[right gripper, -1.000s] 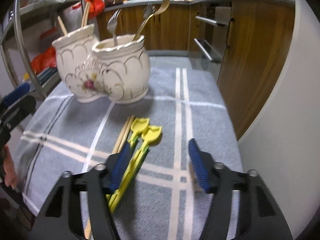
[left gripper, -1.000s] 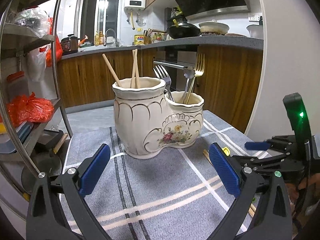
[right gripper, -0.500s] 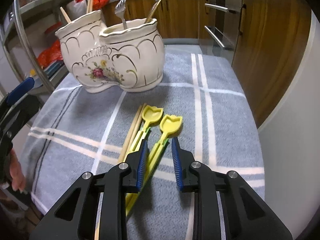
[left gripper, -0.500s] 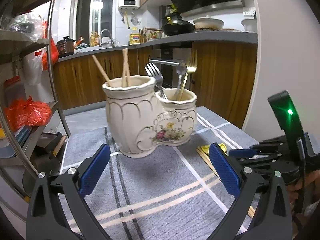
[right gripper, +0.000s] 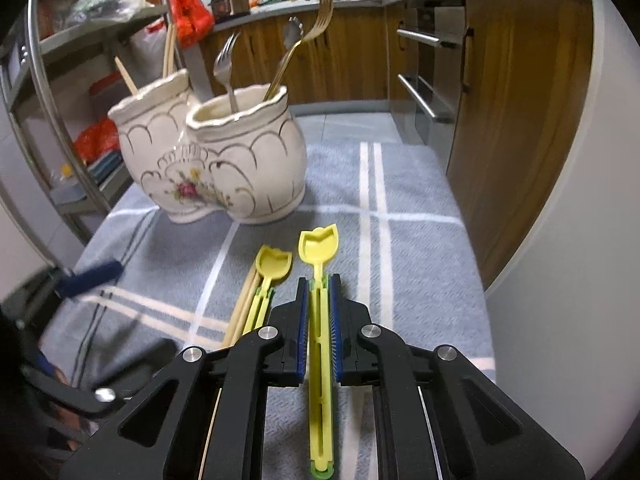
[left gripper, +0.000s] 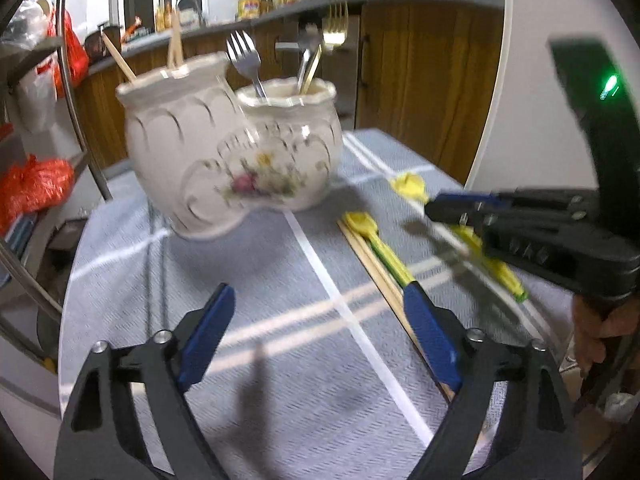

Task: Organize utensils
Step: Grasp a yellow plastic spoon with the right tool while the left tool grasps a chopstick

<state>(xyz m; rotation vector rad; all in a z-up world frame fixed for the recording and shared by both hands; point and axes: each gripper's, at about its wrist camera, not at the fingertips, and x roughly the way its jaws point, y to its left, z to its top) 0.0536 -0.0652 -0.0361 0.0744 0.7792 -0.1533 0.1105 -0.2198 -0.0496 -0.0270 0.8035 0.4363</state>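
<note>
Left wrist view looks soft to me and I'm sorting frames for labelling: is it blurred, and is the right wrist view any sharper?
Left wrist view: motion-smeared, the ceramic holder and forks streaked. Right wrist view: crisp on the yellow spoon, smeared only at its left edge; fisheye bends the cabinets in both.

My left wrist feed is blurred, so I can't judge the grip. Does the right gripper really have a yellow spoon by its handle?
Observer: Yes. In the right wrist view the right gripper has its jaws closing, with the yellow spoon between them and a blue pad against each side of its handle.
Operator: Is it sitting square, or crosswise?
Observer: Square. The handle runs straight along the fingers, with the bowl ahead of the tips and the green end back towards the camera.
</note>
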